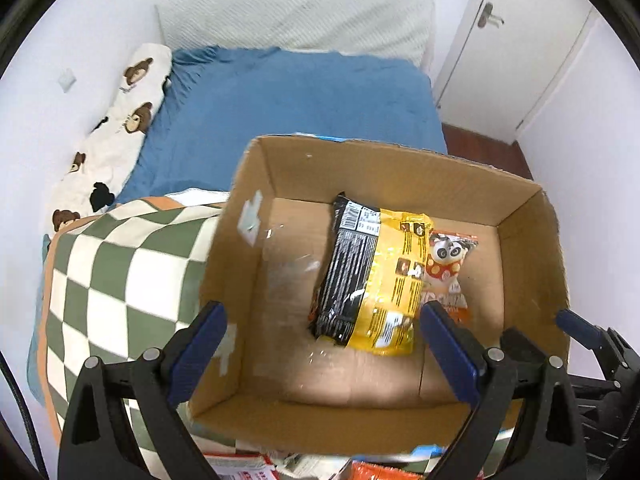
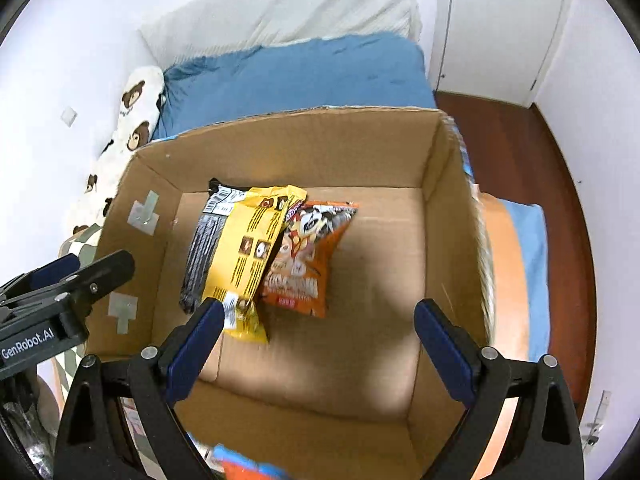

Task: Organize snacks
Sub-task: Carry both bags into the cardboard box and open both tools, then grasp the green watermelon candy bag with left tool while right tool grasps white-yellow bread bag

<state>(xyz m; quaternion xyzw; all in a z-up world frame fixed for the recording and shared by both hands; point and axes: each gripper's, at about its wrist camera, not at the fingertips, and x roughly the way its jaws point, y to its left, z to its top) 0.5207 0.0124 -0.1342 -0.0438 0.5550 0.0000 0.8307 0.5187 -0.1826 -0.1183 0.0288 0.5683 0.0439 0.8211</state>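
Note:
An open cardboard box (image 1: 532,248) (image 2: 452,216) stands on the bed. On its floor lies a yellow and black snack pack (image 1: 372,280) (image 2: 236,256), partly overlapping an orange panda snack pack (image 1: 446,256) (image 2: 312,256). My left gripper (image 1: 326,344) hovers above the box's near left side, open, with nothing held between its blue pads. Over the box's near edge my right gripper (image 2: 320,344) is also open and holds nothing. Each gripper shows at the edge of the other's view: the right gripper (image 1: 540,326) and the left gripper (image 2: 88,264).
The box rests against a green and white checkered blanket (image 1: 120,280) on a bed with a blue sheet (image 1: 288,104). A bear-print pillow (image 1: 128,112) lies by the wall. More snack packs (image 1: 376,472) (image 2: 240,464) lie in front of the box. Red-brown floor (image 2: 520,152) and a door (image 1: 512,40) are to the right.

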